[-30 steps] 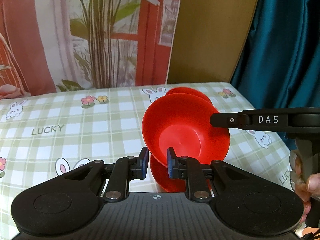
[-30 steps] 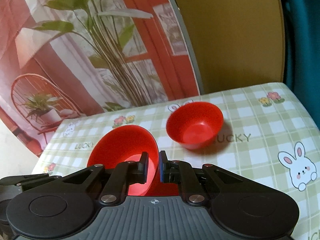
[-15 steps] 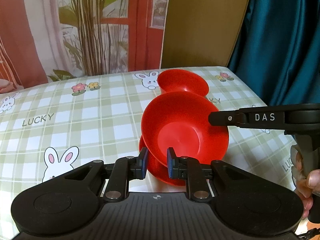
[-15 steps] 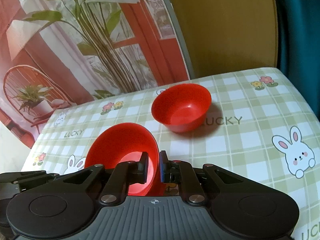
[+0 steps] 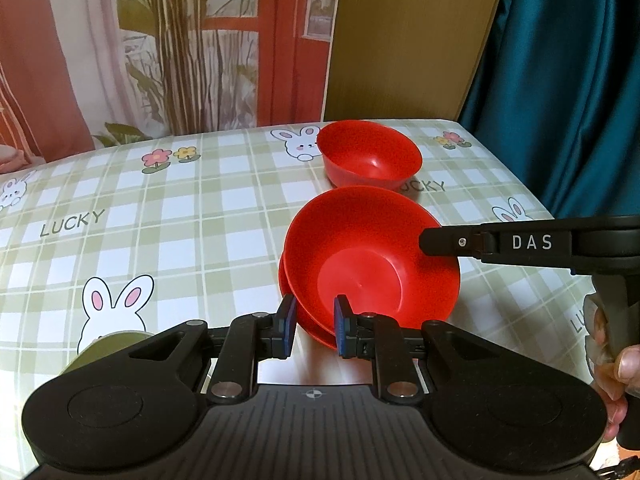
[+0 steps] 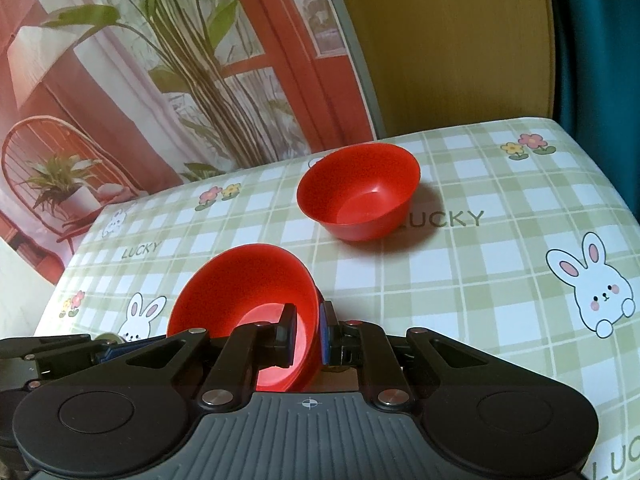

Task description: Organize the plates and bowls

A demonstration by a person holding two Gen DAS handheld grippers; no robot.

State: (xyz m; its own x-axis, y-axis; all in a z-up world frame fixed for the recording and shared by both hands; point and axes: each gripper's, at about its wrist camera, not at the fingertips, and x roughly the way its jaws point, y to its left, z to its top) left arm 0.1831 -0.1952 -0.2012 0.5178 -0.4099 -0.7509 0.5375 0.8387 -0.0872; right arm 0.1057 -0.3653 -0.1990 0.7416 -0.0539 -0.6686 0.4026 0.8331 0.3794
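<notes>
Spanning both views, the checked tabletop (image 5: 160, 220) carries an empty far bowl (image 5: 370, 158), upright near its far edge. Nearer sits a tilted bowl (image 5: 372, 256) nested over another red dish (image 5: 304, 320), both empty. It lies between the tools: the right tool (image 6: 306, 338) is clamped on its right rim, the left tool (image 5: 314, 326) nipped on the near rims. Stacking on the far bowl means carrying it straight away.

glossy red plastic bowls (image 5: 372, 276), smooth tablecloth (image 5: 160, 216)
</notes>
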